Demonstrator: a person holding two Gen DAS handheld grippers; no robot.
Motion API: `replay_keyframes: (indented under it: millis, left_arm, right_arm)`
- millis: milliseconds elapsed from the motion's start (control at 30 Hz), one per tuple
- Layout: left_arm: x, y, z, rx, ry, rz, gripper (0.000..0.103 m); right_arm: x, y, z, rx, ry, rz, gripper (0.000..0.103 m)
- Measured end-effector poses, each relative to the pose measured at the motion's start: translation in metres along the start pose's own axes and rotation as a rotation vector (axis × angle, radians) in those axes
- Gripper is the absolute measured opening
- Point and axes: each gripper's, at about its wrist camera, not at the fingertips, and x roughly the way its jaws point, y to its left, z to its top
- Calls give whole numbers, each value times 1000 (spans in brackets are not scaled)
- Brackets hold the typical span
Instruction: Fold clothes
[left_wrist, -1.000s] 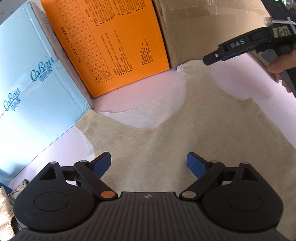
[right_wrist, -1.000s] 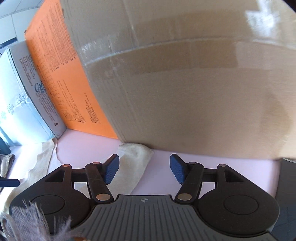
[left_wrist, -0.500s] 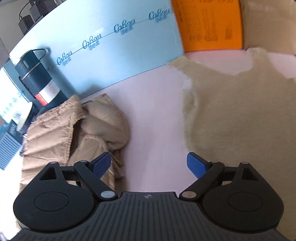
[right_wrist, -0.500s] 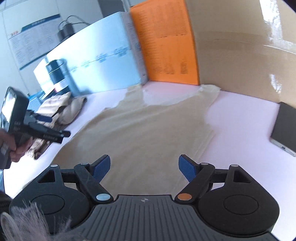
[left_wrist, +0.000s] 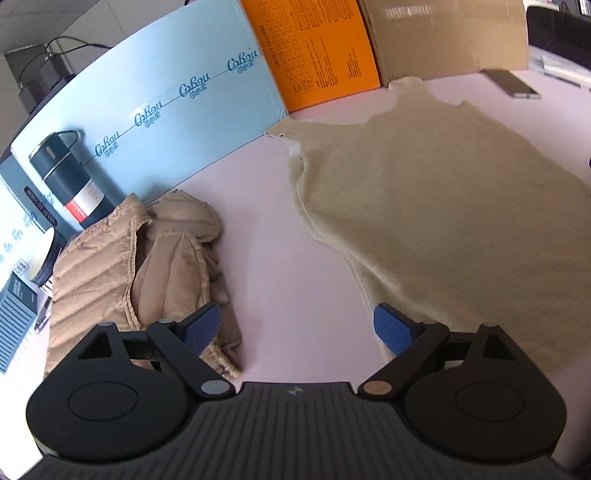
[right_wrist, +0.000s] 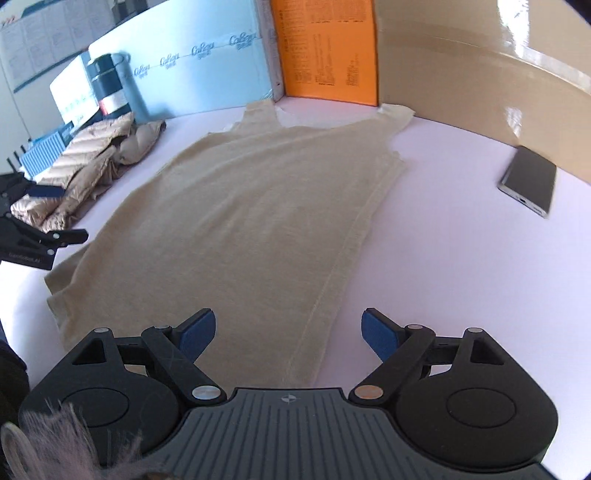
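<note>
A beige sleeveless top (right_wrist: 258, 206) lies flat on the pale pink table (right_wrist: 443, 258), with its straps toward the boxes. My right gripper (right_wrist: 288, 332) hovers above the top's near right hem. Its jaws are opening and nothing is gripped between them. My left gripper (left_wrist: 297, 328) stands open over bare table, between the top's left edge (left_wrist: 443, 192) and a crumpled tan puffer jacket (left_wrist: 147, 266). In the right wrist view, the left gripper's fingers (right_wrist: 66, 236) show at the far left beside the top.
A light blue box (left_wrist: 166, 110), an orange box (left_wrist: 317, 48) and a brown carton (left_wrist: 443, 33) wall the back of the table. A dark flask (left_wrist: 70, 177) stands by the blue box. A phone (right_wrist: 528, 182) lies right of the top.
Both grippers pulled back from the boxes toward the near side of the table, so the whole top now shows. The right jaws spread wider. The left jaws stayed open.
</note>
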Motion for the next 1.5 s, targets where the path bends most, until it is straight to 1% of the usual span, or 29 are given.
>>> replay_keyframes:
  millis: [100,167,267,300,333,367,400,433,467,500,600,700,733,767,800,833,867,933,1000,1067,1133,1167,1200,1267,1300,1400,1433,1467,1500]
  left_arm:
    - [-8,9,-14,-68,7,-75,88]
    - [-12,5,-22,-105,40,-149,76]
    - [-5,-5,-26,-147,82,-219,70]
    - [-2,-9,-26,-154,100,-228,68]
    - [-2,-12,-27,-161,101,-246,60]
    - [-2,-15,-28,-168,99,-264,45]
    - [-3,-18,-29,-176,98,-282,37]
    - [-5,-19,-29,-173,97,-292,18]
    - [-7,-21,-28,-169,95,-302,7]
    - [-10,-22,-28,-165,94,-311,6]
    - [-18,-17,-29,-178,79,-295,5]
    - [-21,-8,-29,-213,87,-285,5]
    - [-21,-7,-30,-220,89,-281,5]
    - [-21,-5,-30,-227,91,-281,5]
    - [-21,-4,-30,-234,93,-281,5]
    - [-23,-3,-30,-236,91,-283,5]
    - [-25,-2,-29,-239,90,-285,5]
    - [-27,-1,-29,-233,96,-280,5]
    - [-25,0,-31,-231,120,-271,5]
    - [-23,0,-34,-231,140,-269,5]
    - [-25,1,-35,-219,157,-266,6]
    - [-26,1,-36,-205,169,-256,9]
    - [-28,1,-37,-192,177,-244,9]
    - [-31,5,-42,-175,197,-207,9]
    - [-32,8,-44,-177,204,-187,9]
    - [-39,19,-40,-198,187,-151,12]
    - [-42,19,-34,-195,159,-142,17]
    - [-46,20,-27,-190,131,-133,28]
    - [-49,19,-19,-180,101,-128,35]
  right_arm:
    - [-22,-11,-13,90,-28,45,90]
    - [-31,-14,-21,131,-24,81,90]
    - [-37,-13,-31,169,-8,136,90]
    - [-38,-12,-33,169,-1,147,90]
    - [-39,-9,-35,163,8,152,90]
    - [-40,-8,-36,158,16,156,90]
    - [-40,-6,-38,158,22,162,90]
    - [-39,-5,-39,164,29,167,90]
    - [-39,-4,-40,177,37,174,90]
    - [-38,-4,-42,191,46,181,90]
    - [-36,-3,-45,249,66,179,89]
    - [-34,-10,-48,373,58,170,86]
    - [-33,-13,-48,402,59,168,72]
    - [-31,-16,-48,434,62,169,39]
    - [-28,-24,-49,481,75,182,20]
    - [-26,-33,-51,559,87,206,7]
    - [-26,-42,-55,638,87,224,7]
    - [-34,-51,-59,693,76,246,7]
    - [-41,-60,-62,737,71,258,7]
    - [-43,-66,-64,711,114,216,7]
    - [-43,-72,-67,707,144,208,7]
    - [-44,-73,-66,695,151,212,7]
    - [-45,-72,-65,677,156,212,7]
    - [-49,-69,-57,603,150,173,7]
    - [-50,-68,-53,564,140,154,11]
    - [-55,-63,-41,481,92,131,37]
    - [-55,-59,-35,444,75,137,37]
    - [-54,-54,-29,401,66,133,37]
    - [-52,-47,-20,341,56,128,37]
